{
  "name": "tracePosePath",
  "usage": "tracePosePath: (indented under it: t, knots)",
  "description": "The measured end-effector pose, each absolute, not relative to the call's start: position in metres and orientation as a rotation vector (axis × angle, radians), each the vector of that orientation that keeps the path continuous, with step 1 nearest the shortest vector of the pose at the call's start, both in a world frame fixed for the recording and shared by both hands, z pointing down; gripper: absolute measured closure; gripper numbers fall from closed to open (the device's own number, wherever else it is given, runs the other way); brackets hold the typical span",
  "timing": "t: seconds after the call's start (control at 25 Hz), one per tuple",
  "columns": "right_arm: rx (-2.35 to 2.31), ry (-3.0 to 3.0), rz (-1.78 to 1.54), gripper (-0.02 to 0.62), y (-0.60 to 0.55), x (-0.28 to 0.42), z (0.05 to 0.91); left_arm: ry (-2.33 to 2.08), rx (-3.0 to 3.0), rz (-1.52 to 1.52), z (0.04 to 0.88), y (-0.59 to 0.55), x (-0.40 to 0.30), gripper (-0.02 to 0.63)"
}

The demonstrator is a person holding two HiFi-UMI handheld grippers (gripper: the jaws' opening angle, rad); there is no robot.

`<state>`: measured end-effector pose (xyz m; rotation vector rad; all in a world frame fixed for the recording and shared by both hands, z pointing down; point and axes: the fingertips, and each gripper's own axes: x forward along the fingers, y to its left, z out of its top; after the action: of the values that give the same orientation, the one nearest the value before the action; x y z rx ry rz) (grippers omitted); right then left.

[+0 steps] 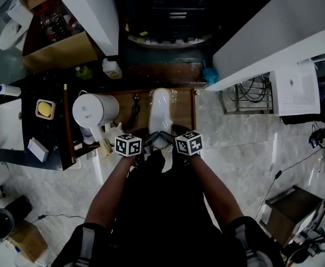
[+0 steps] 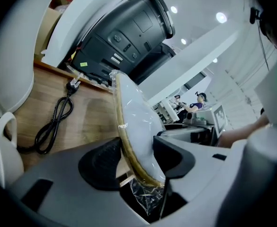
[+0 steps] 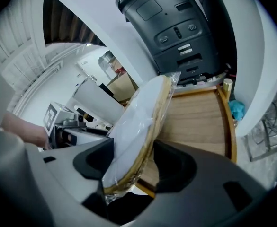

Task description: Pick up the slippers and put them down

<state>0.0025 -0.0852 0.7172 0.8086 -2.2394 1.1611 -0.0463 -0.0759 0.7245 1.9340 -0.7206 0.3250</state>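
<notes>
Left tool [image 2: 136, 155], right tool [image 3: 133, 162], both clamped on wrapped slippers [image 1: 161, 113], gripping opposite sides of near end

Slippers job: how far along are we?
Done: the grasp. The left gripper and right gripper are both clamped on the wrapped slippers, one from each side. In hand: the pair is tilted, near end raised over the wooden tray. Left: setting them down and opening the fingers.

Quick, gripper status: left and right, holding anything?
Left gripper: closed on the wrapped slippers.
Right gripper: closed on the same wrapped slippers.
</notes>
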Motion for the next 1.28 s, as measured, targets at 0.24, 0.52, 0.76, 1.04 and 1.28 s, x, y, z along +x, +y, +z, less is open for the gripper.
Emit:
tracePosePath:
  t: [0.24, 0.52, 0.76, 1.04, 1.28]
  knots:
    - [0.822, -2.279, 1.130, 0.327, -0.075, 0.004, 0.697, -0.720, 1.973, 0.293, 0.704, -0.066, -0.044, 0.385]
    - [0.835, -2.333, 1.070, 0.327, -0.065, 0.007, 0.664, -0.752, 2.028, 0.252, 0.672, -0.055, -0.042, 0.385]
    - [0.855, -2.407, 1.028, 0.328, -0.060, 0.006, 0.628, -0.770, 2.067, 0.192, 0.638, -0.050, -0.043, 0.385]
    - [0.858, -2.471, 0.982, 0.328, -0.057, 0.006, 0.592, -0.780, 2.123, 0.162, 0.602, -0.047, -0.044, 0.385]
    - [0.879, -2.517, 0.968, 0.328, -0.051, 0.006, 0.568, -0.778, 2.177, 0.144, 0.576, -0.043, -0.045, 0.385]
